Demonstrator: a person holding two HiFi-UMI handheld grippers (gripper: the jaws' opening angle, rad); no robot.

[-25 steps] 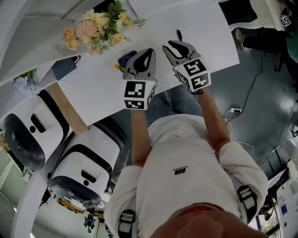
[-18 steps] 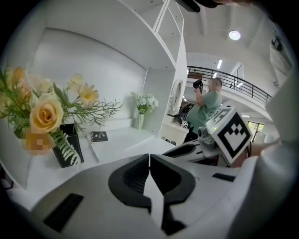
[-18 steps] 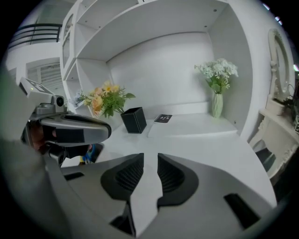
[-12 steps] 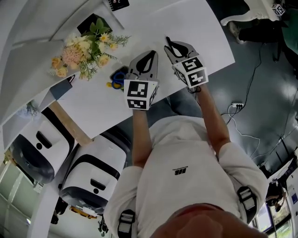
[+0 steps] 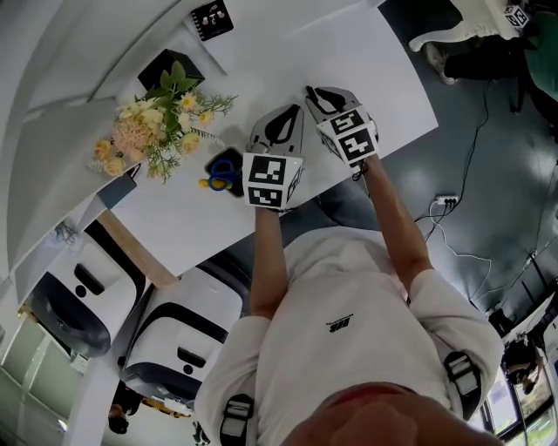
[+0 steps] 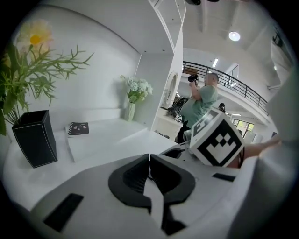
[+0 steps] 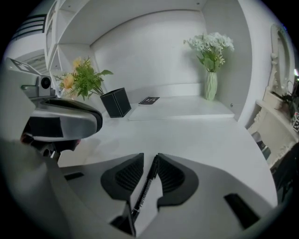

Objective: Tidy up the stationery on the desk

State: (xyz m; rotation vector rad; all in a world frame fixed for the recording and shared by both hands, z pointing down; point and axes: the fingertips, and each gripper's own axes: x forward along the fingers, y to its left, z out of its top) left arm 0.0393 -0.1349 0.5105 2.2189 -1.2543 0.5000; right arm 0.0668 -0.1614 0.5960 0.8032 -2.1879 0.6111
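Note:
A black pen (image 7: 145,186) lies on the white desk (image 7: 201,135) in the gap between my right gripper's jaws, close to the right-hand jaw, with bare desk showing beside it. The right gripper (image 7: 148,164) (image 5: 314,94) is open around it. In the head view the gripper hides the pen. My left gripper (image 6: 149,161) (image 5: 279,122) hovers just left of it, jaws shut with nothing between them. Blue and yellow scissors (image 5: 222,172) lie on the desk to the left of the left gripper. A black pen holder (image 5: 170,65) (image 6: 35,137) (image 7: 116,102) stands further back.
A spiral notebook (image 5: 212,19) (image 6: 78,128) (image 7: 148,100) lies at the back of the desk. Yellow flowers (image 5: 153,131) (image 7: 81,77) stand by the pen holder, and a vase of white flowers (image 7: 211,84) (image 6: 134,99) stands at the far corner. A person (image 6: 201,100) stands beyond the desk.
Both grippers have come down and forward over the desk. The pen that lay ahead of the right gripper's tips is now under it, between its jaws.

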